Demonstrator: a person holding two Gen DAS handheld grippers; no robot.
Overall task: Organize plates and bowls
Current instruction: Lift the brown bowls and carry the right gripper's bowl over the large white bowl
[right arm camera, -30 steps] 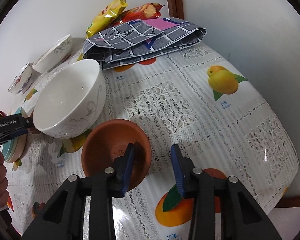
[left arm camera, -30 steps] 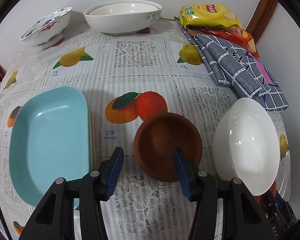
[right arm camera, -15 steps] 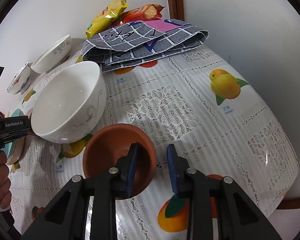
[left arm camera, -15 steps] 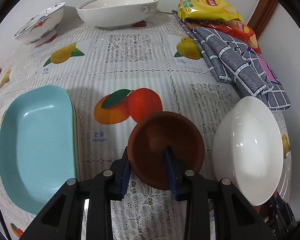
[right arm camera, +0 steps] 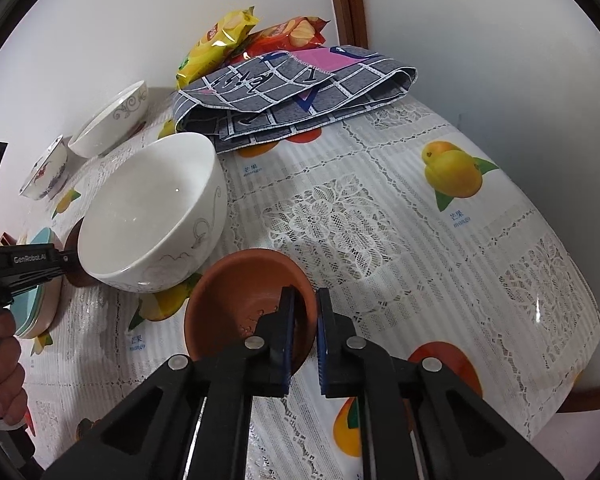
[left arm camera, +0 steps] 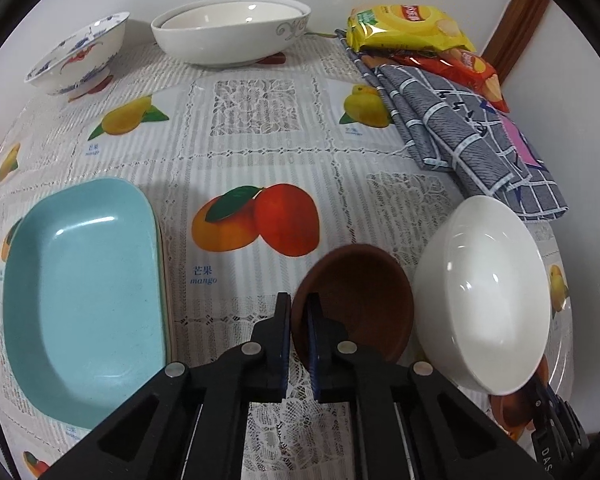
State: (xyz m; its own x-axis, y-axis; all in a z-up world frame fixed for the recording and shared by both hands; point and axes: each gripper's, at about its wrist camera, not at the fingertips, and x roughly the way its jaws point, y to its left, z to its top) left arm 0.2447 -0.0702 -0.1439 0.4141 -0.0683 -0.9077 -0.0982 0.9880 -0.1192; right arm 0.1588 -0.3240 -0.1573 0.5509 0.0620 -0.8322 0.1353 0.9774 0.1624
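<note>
Now each gripper pinches the rim of a small brown clay bowl on the fruit-print tablecloth.

Left gripper point(left arm camera: 299, 320) clamps the near-left rim of one brown clay bowl point(left arm camera: 360, 300); right gripper point(right arm camera: 304, 320) clamps the near-right rim of the other terracotta-brown bowl point(right arm camera: 240, 300). Both bowls sit near the table's point(right arm camera: 440, 272) front edge, either side of a large white porcelain bowl point(right arm camera: 148, 216). Stacked pale-blue rectangular dishes point(left arm camera: 80, 280) lie to the left; a wide white bowl point(left arm camera: 230, 32) and a blue-and-red patterned bowl point(left arm camera: 80, 54) stand at the far wall, a folded grey checked cloth point(left arm camera: 460, 140) far right.
</note>
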